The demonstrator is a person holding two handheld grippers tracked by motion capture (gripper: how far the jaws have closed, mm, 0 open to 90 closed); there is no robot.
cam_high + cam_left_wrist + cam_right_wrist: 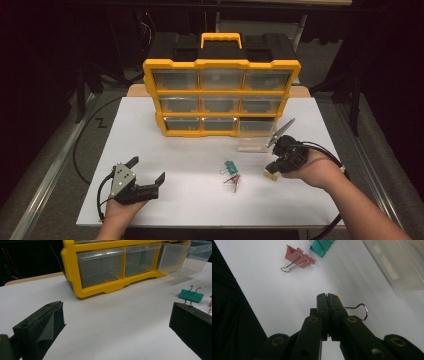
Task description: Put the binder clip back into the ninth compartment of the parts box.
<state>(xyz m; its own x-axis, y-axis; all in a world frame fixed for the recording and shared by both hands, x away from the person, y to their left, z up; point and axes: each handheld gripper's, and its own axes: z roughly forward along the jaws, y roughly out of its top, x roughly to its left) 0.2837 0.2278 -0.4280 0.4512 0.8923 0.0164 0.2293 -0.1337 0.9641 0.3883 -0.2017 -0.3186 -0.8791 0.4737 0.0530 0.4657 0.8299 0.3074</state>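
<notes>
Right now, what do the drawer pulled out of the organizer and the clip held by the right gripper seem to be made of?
The drawer looks like clear, glossy plastic: the table shows through its walls. The clip in the right gripper shows a bent, shiny wire handle, probably steel; a small pale yellow corner peeks past the shut jaws, likely painted metal, but too little shows to be sure.

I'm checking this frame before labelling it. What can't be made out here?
- Yellow binder clip in the right hand-held gripper: in the right gripper view the shut jaws cover its body; a yellow corner and one wire loop show.
- Pink binder clip: too small in the high view for detail.
- Organizer drawers: contents unreadable behind cloudy plastic.
</notes>
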